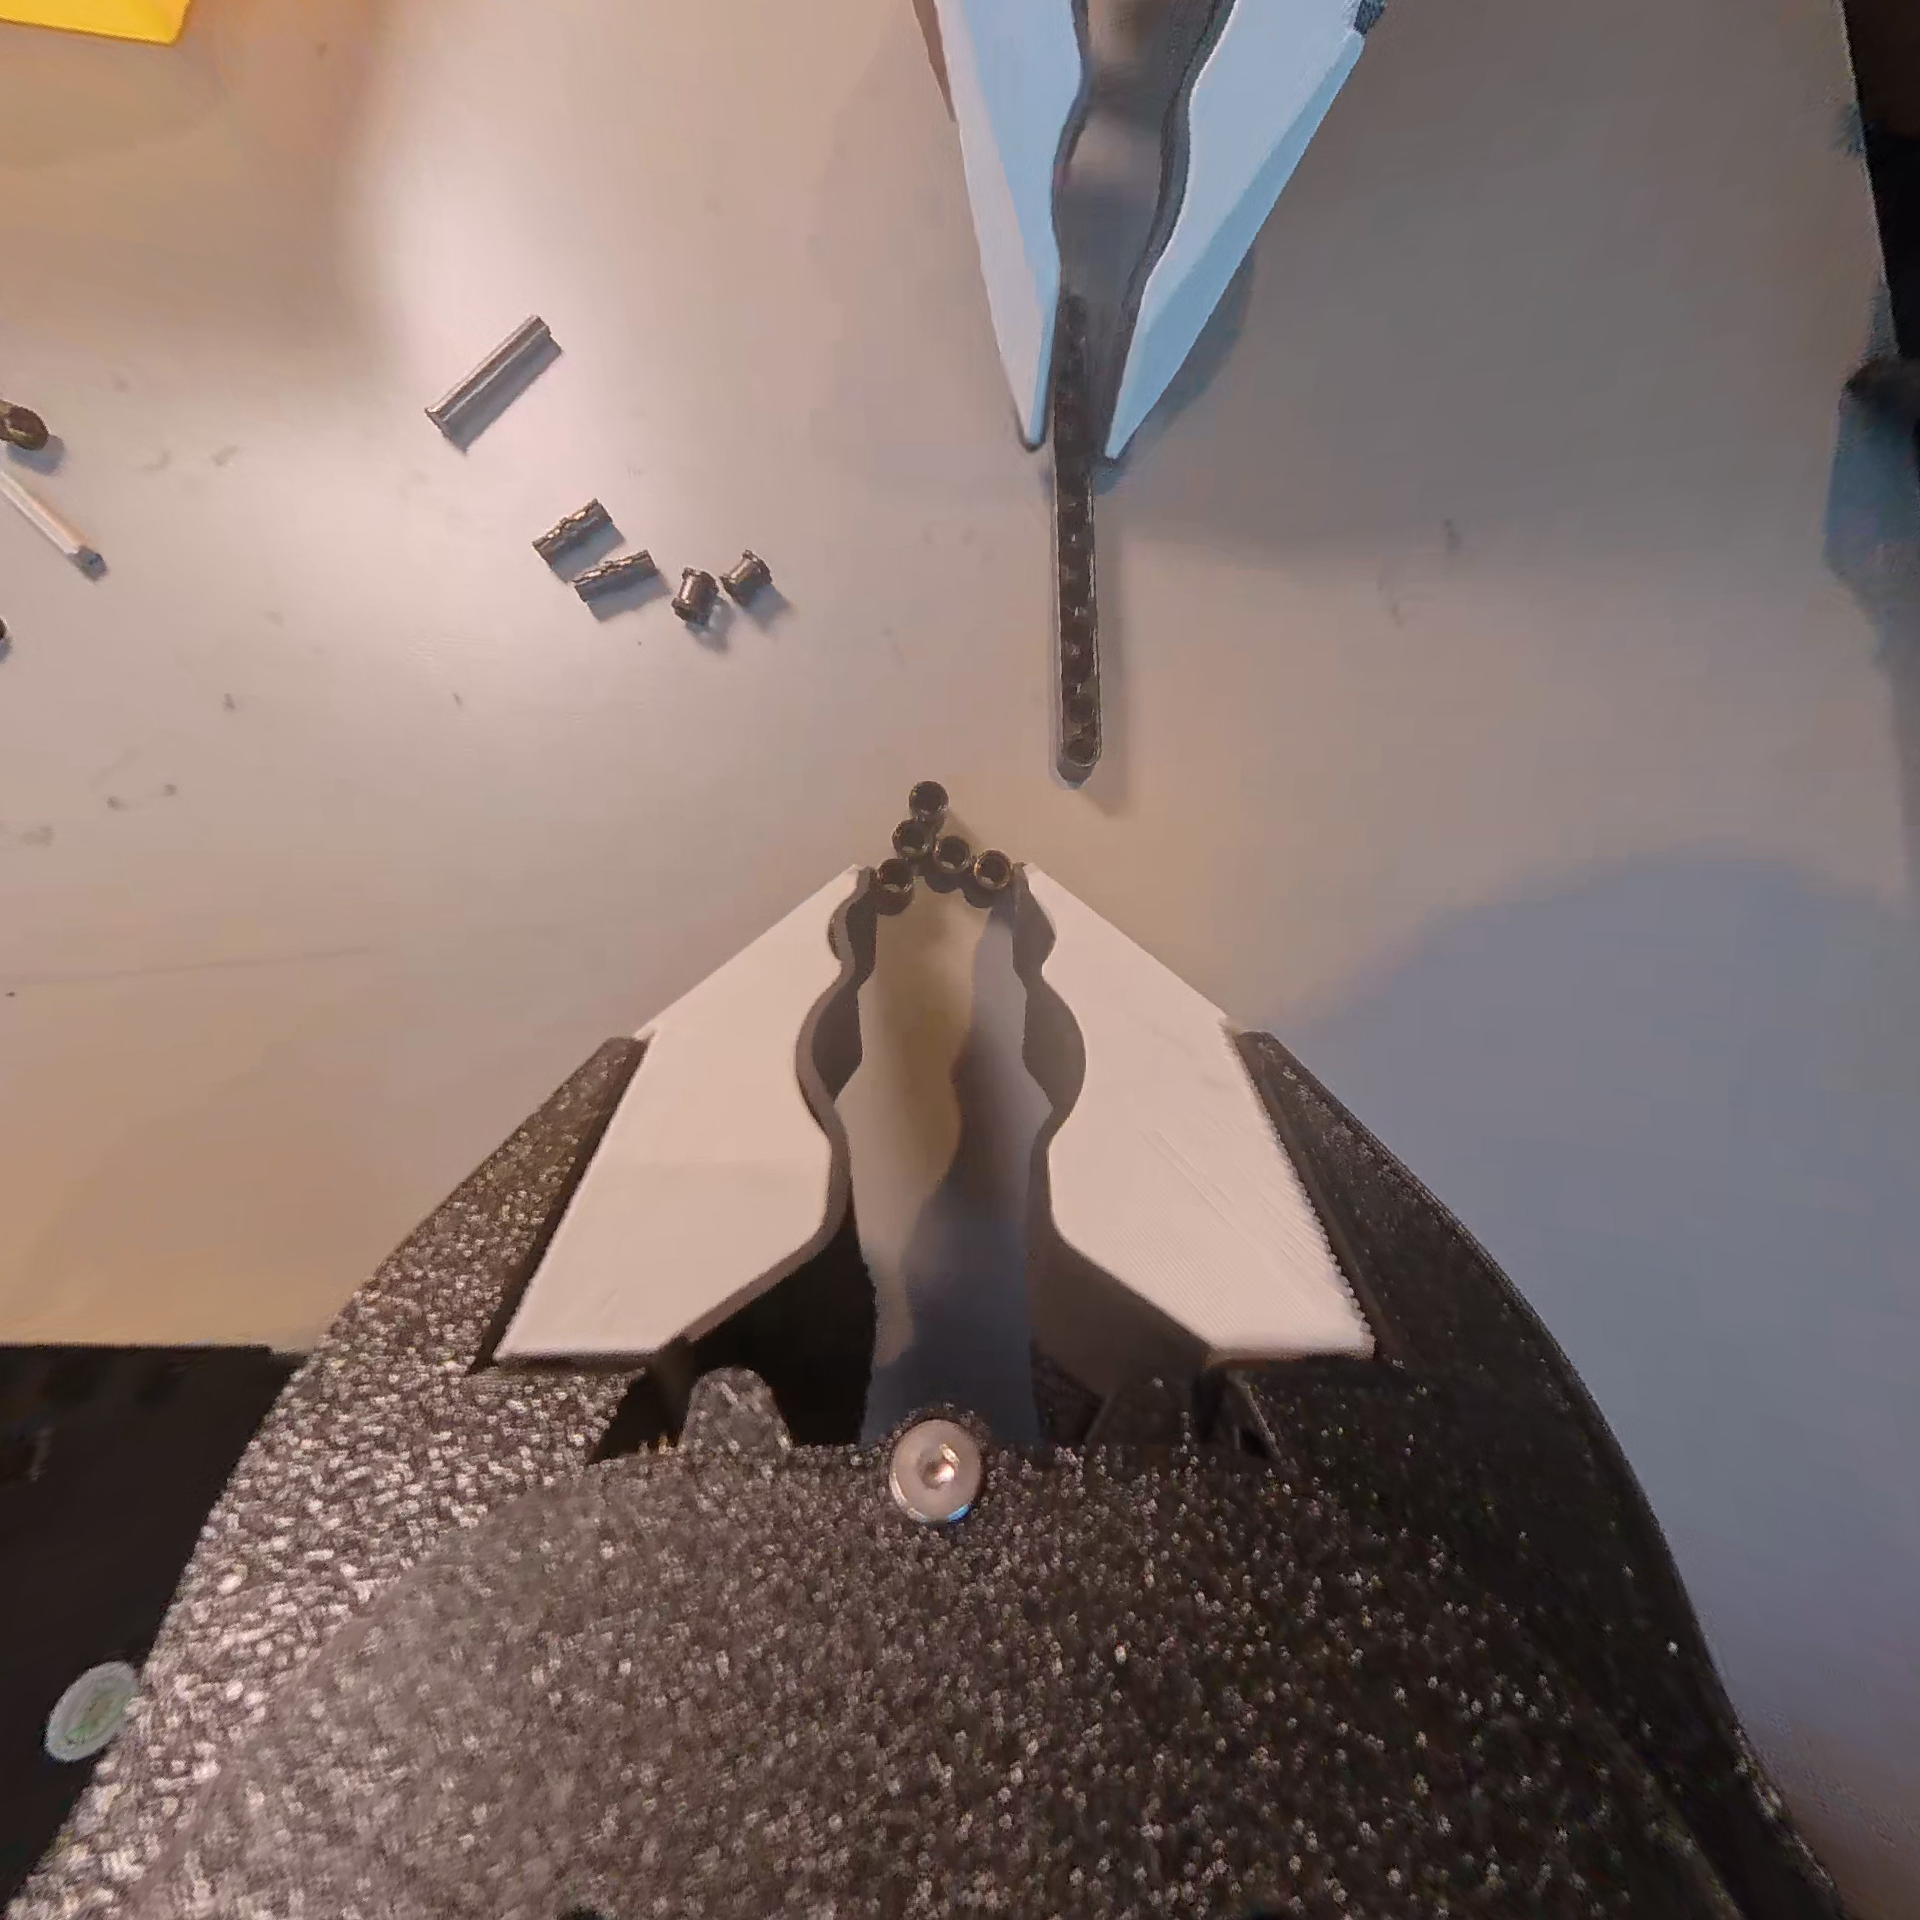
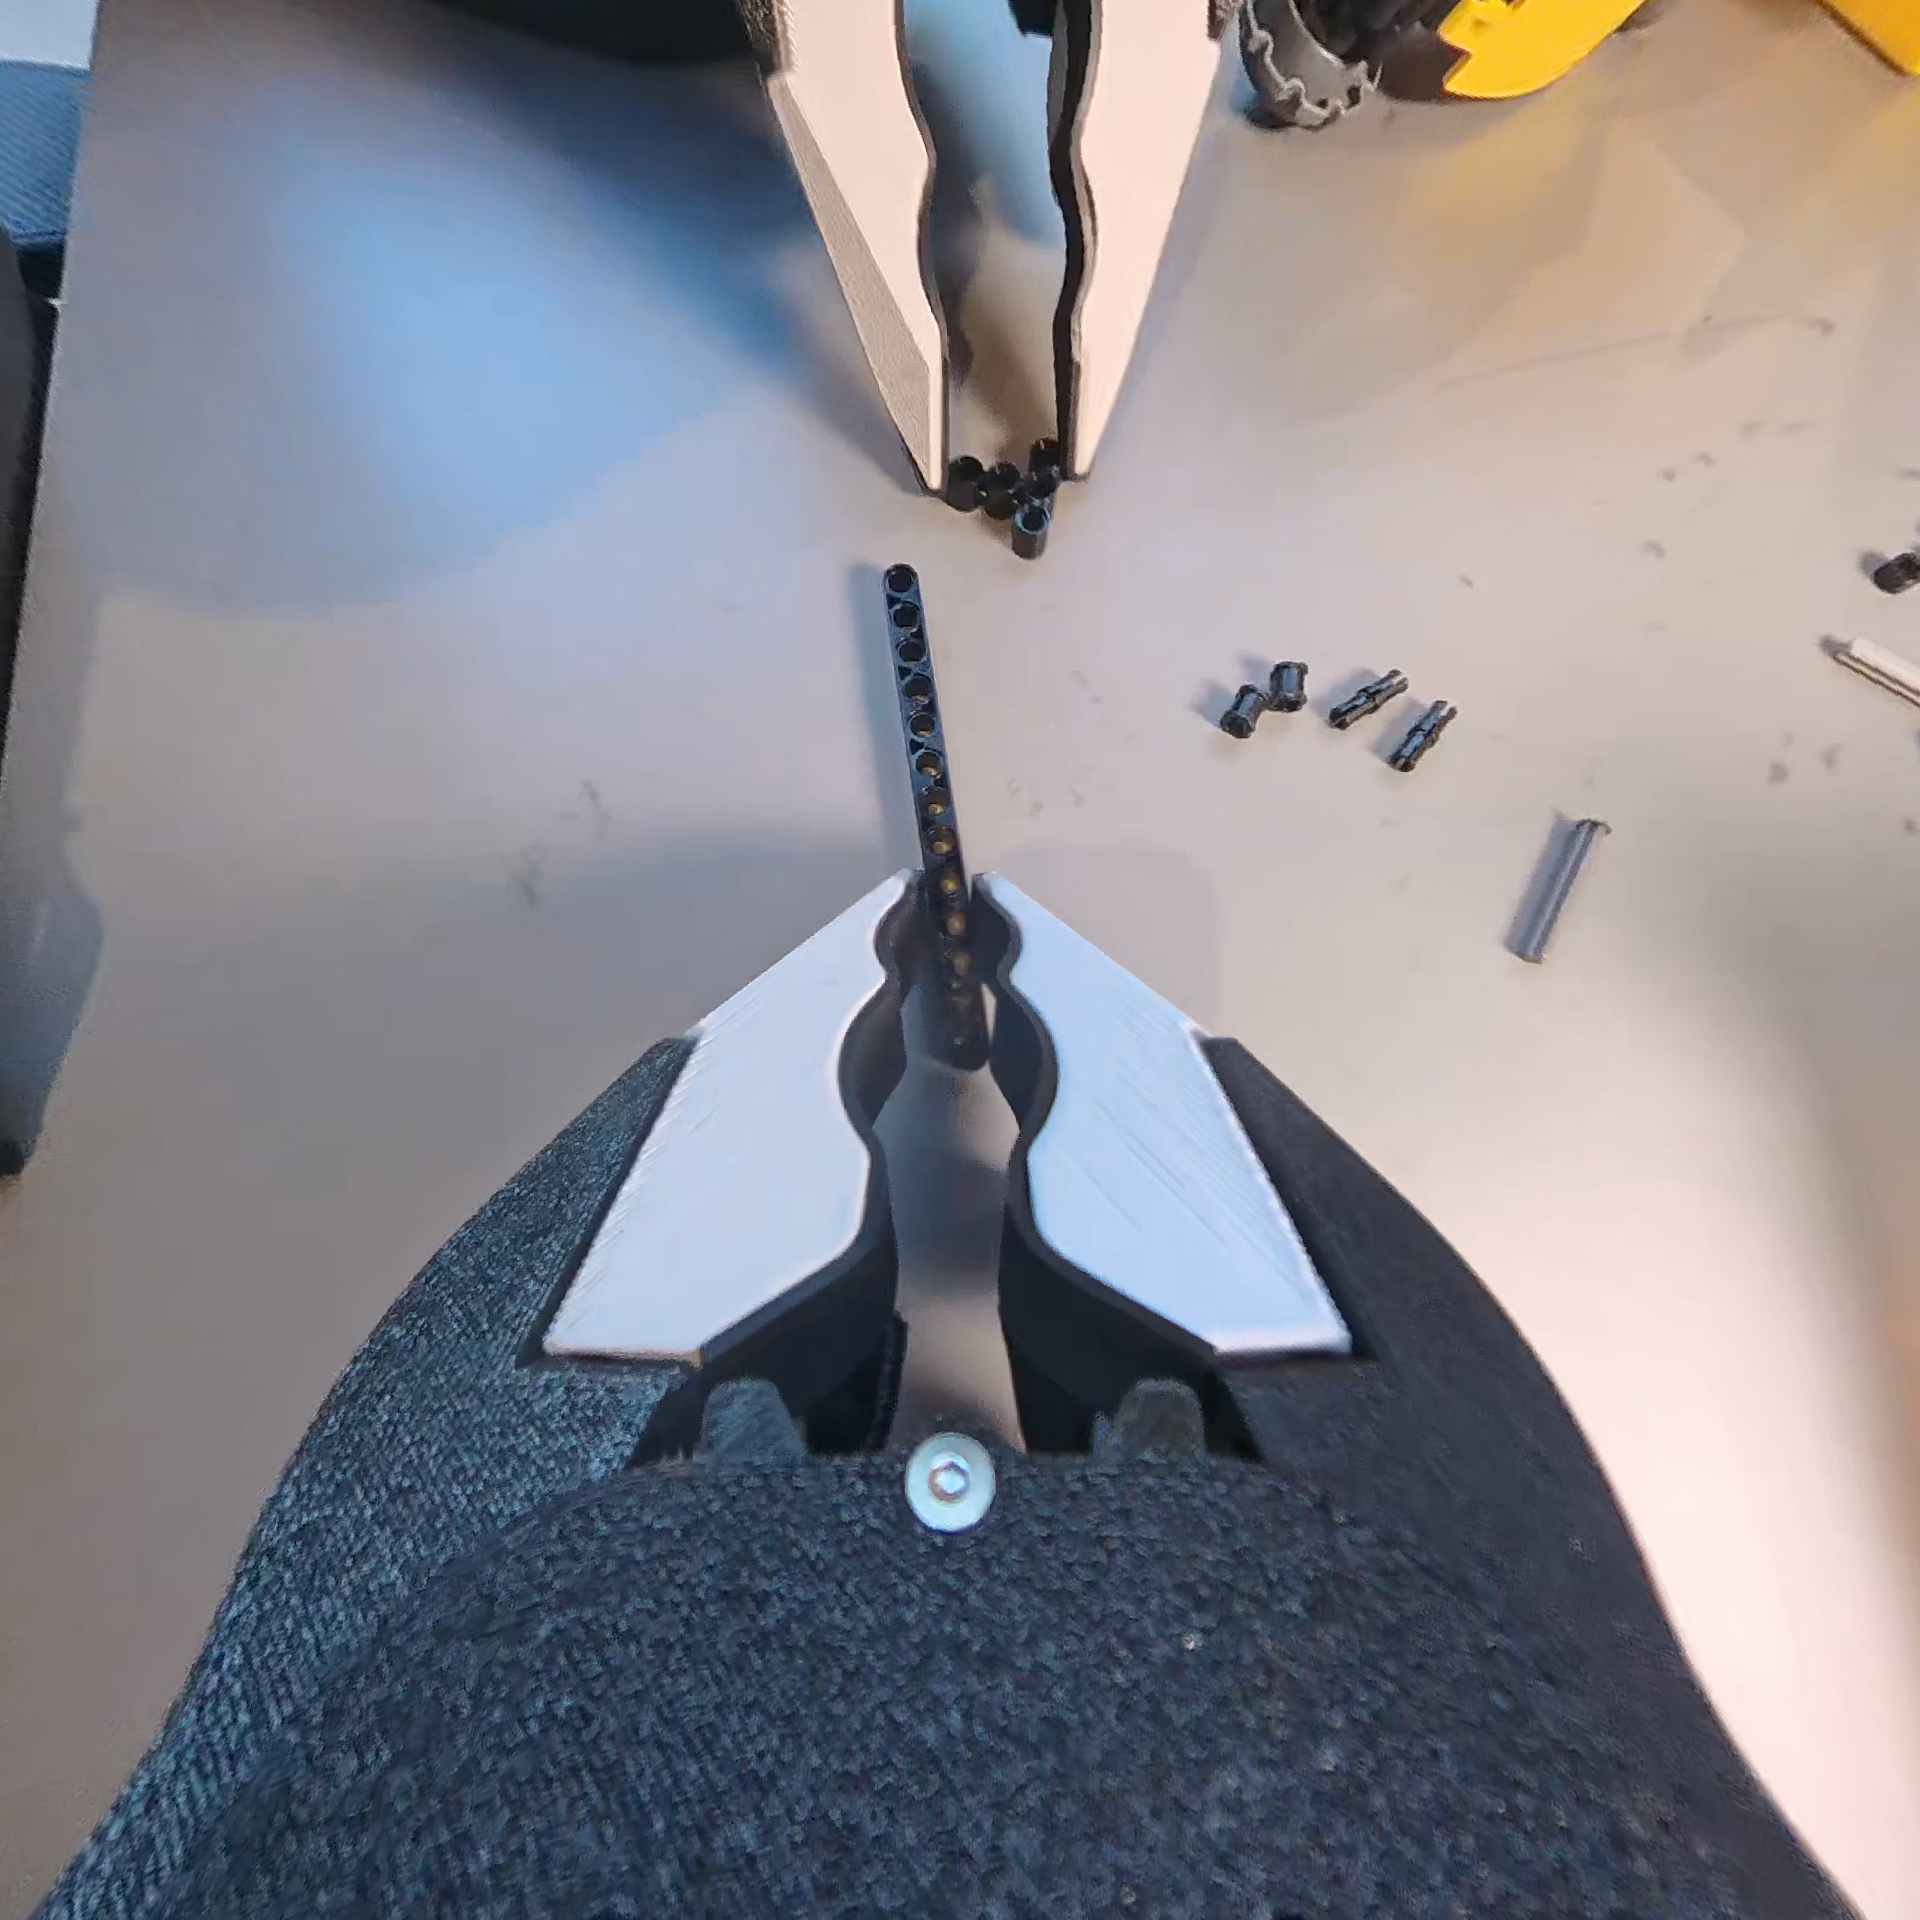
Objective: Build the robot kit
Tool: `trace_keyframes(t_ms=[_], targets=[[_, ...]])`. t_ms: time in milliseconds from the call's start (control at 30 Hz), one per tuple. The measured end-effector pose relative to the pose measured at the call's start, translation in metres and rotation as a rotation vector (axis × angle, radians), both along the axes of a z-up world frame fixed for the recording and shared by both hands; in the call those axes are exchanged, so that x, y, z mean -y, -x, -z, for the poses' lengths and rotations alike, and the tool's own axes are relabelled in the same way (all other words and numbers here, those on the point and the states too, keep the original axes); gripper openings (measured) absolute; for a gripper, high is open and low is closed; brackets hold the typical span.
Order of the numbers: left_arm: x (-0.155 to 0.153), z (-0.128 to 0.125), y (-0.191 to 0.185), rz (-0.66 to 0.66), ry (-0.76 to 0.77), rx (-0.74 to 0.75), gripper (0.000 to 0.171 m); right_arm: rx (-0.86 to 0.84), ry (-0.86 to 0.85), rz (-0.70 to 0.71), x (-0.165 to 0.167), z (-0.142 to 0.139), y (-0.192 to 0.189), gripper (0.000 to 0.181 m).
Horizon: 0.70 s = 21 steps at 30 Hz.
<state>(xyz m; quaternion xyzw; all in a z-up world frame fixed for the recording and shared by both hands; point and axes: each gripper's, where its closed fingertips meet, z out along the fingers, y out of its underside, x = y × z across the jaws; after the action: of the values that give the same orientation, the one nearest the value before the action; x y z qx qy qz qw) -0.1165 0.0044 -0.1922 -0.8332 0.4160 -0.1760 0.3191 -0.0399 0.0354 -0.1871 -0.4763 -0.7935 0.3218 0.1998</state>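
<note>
My left gripper (image 1: 943, 881) is low over the pale table (image 1: 416, 935), its two white fingers closed against a small black cluster of tube-shaped connectors (image 1: 951, 854). The cluster pokes out past the tips. Opposite, my right gripper (image 2: 948, 883) is shut on a long black beam with a row of holes (image 2: 920, 717). The beam points forward, and its free end is just short of the cluster (image 2: 1029, 514) and a little to one side. The left gripper also shows at the top of the right wrist view (image 2: 1006, 473), and the right gripper with the beam (image 1: 1075, 623) at the top of the left wrist view.
Several loose black pins (image 1: 644, 571) (image 2: 1340, 707) and a grey axle (image 1: 488, 379) (image 2: 1553, 888) lie to one side. A white rod (image 2: 1881, 665) lies farther out, and a yellow part (image 2: 1507, 42) with a black toothed piece (image 2: 1309, 73) sits at the far edge. The table's edge drops to dark (image 1: 135, 1392). The grippers' ends are close to 9 cm from one another. It is some 11 cm from my right tips to the grey axle (image 2: 1553, 888). Look for it in the left wrist view (image 1: 501, 375) too.
</note>
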Motion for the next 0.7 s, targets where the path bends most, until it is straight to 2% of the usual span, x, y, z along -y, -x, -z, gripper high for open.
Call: trace_keyframes(t_ms=[167, 267, 367, 467, 500, 533, 567, 633, 700], targets=[[-0.004, 0.0, -0.009, -0.008, -0.033, -0.002, 0.024, 0.02, -0.027, -0.054, 0.009, 0.0, -0.005, 0.007], [-0.006, -0.011, -0.008, -0.017, -0.063, 0.035, 0.04, 0.036, -0.03, -0.064, 0.012, 0.0, -0.013, 0.007], [-0.016, -0.049, 0.012, -0.096, -0.186, 0.121, 0.044, 0.039, -0.034, -0.046, 0.01, 0.001, -0.022, 0.007], [-0.028, -0.1, 0.079, -0.324, -0.399, 0.133, 0.047, 0.027, -0.048, -0.015, 0.005, 0.001, -0.029, 0.007], [-0.026, -0.116, 0.103, -0.402, -0.468, 0.148, 0.046, 0.026, -0.047, -0.006, 0.003, 0.002, -0.031, 0.008], [-0.021, -0.133, 0.121, -0.458, -0.531, 0.192, 0.038, 0.031, -0.05, 0.001, 0.002, 0.003, -0.033, 0.008], [-0.015, -0.148, 0.137, -0.511, -0.59, 0.238, 0.042, 0.023, -0.045, 0.006, 0.001, 0.003, -0.034, 0.007], [0.0, -0.166, 0.156, -0.551, -0.678, 0.272, 0.045, 0.02, -0.042, 0.008, 0.0, 0.003, -0.035, 0.007], [0.009, -0.173, 0.17, -0.587, -0.729, 0.274, 0.045, 0.03, -0.048, -0.001, 0.0, 0.004, -0.034, 0.007]])
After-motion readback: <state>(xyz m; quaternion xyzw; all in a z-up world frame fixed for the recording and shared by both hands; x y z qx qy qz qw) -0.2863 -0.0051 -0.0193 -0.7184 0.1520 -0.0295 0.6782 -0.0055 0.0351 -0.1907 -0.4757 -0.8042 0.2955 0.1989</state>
